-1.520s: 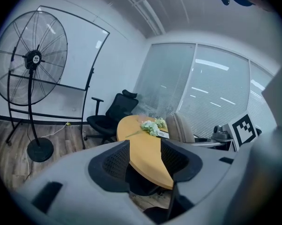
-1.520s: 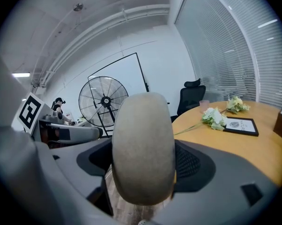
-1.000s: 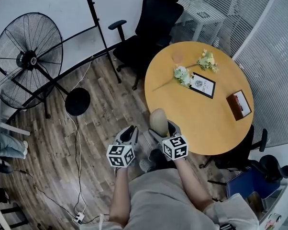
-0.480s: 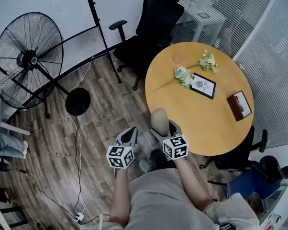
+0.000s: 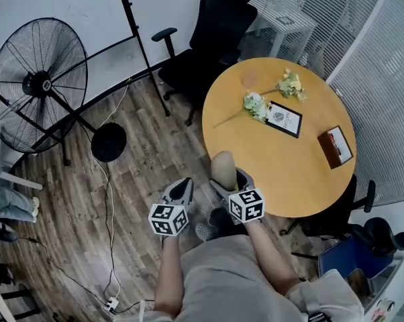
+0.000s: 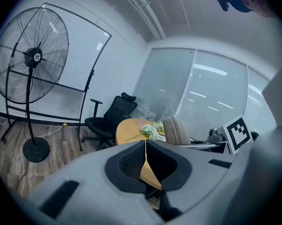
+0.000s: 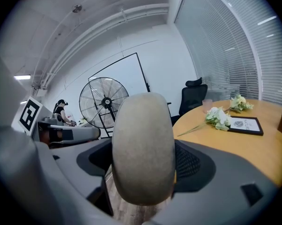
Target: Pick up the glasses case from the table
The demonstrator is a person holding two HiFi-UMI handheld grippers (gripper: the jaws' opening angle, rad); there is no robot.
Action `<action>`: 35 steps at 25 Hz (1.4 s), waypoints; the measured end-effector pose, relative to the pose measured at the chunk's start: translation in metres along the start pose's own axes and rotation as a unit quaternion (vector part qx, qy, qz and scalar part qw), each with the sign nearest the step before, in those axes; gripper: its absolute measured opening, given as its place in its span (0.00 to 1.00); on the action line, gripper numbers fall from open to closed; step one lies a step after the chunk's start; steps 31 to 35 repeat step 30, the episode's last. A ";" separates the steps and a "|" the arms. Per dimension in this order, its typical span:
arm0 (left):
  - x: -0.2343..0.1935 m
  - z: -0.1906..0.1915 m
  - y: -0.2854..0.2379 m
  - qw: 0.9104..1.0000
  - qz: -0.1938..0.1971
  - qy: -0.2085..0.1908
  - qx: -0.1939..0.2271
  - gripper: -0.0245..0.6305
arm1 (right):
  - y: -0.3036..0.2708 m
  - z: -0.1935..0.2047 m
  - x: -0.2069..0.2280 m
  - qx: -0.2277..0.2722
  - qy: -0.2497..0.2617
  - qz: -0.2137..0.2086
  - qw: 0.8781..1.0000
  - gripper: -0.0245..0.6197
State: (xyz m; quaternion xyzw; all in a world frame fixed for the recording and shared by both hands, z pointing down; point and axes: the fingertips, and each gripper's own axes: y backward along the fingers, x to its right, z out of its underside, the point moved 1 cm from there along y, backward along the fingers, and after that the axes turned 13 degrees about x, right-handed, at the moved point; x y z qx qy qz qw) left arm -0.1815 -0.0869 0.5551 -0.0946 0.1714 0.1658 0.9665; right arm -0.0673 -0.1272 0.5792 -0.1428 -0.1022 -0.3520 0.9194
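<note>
The glasses case (image 5: 223, 169) is a beige, rounded oblong, held off the table at the near edge of the round wooden table (image 5: 282, 173). My right gripper (image 5: 226, 180) is shut on it, with its jaws pressed against both sides. In the right gripper view the glasses case (image 7: 143, 144) stands upright and fills the space between the jaws of the right gripper (image 7: 143, 168). My left gripper (image 5: 182, 188) hangs over the floor just left of the right one, shut and holding nothing. In the left gripper view the left gripper (image 6: 145, 159) shows its pads together, with the glasses case (image 6: 176, 131) off to the right.
On the table lie white flowers (image 5: 256, 104), a framed card (image 5: 284, 119) and a brown box (image 5: 336, 146). A black office chair (image 5: 212, 39) stands behind the table. A large standing fan (image 5: 37, 86) and cables are on the wooden floor to the left.
The left gripper's jaws have closed together on nothing. Both hands have stayed in place, and the right gripper still holds the case.
</note>
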 end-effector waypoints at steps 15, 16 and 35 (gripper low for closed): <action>0.003 0.002 -0.005 1.000 0.005 0.001 -0.004 0.05 | 0.003 0.000 0.005 0.001 -0.014 0.003 1.000 0.64; 0.002 0.001 -0.004 1.000 0.002 0.000 -0.001 0.05 | 0.003 0.001 0.005 0.001 -0.014 0.003 1.000 0.64; 0.006 0.002 0.001 1.000 0.005 0.000 -0.002 0.05 | 0.007 0.002 0.002 0.003 -0.018 0.002 1.000 0.64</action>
